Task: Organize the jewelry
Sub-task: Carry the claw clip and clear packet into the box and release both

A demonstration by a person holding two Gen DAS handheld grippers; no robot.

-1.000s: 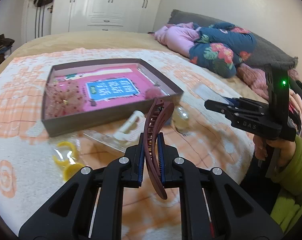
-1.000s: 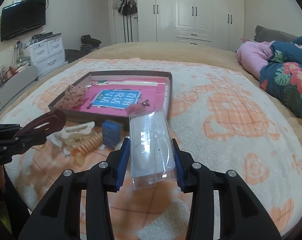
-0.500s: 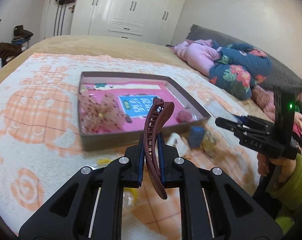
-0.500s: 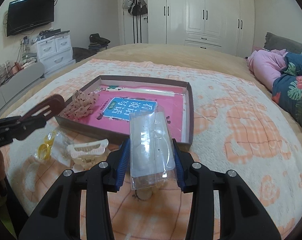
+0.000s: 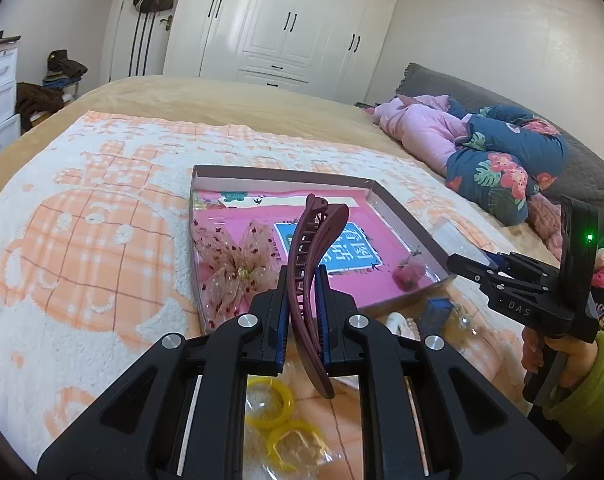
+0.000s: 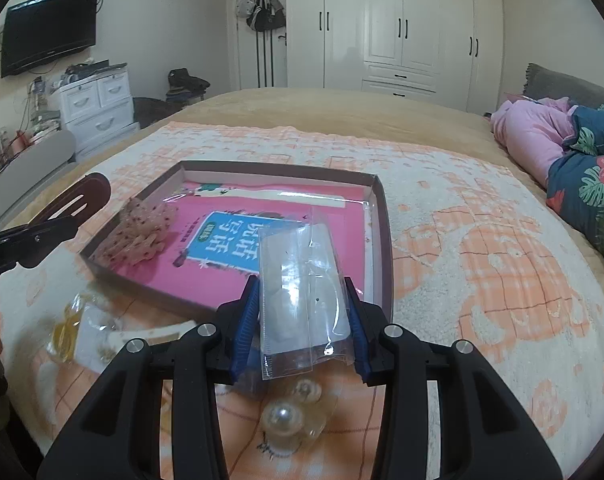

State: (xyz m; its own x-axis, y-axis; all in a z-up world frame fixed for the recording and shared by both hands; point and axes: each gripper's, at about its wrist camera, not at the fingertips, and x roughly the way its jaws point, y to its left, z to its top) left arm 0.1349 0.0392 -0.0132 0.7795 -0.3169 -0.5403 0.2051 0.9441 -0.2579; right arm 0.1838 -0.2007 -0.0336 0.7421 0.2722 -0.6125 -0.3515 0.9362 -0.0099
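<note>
left gripper [image 5: 302,316]: clamped tight on the maroon hair clip [image 5: 311,264], which stands upright btw the pads, tip over the near edge of the tray

right gripper [image 6: 302,324]: squeezing a clear plastic packet [image 6: 302,300], sides pinched btw the blue pads, far end of it hanging over the tray's near right corner

tray [image 6: 384,248]: shallow brown box w/ pink liner, on the blanket. Already has a sparkly bow [image 5: 238,268] in the left part + a small pink thing [image 5: 408,276] near the right wall

still loose on blanket: yellow rings in a bag [image 5: 276,420], pearl piece [image 6: 282,418], small blue box [image 5: 436,314], all just outside the tray's near wall

step imo: carry phase, both items on way to the box, neither dropped yet

next: get each one fully past the near wall, over bare pink liner, lower, then let go. Clip prob left-center beside the bow, packet right side. Watch the 2 grippers don't crowd each other.
</note>
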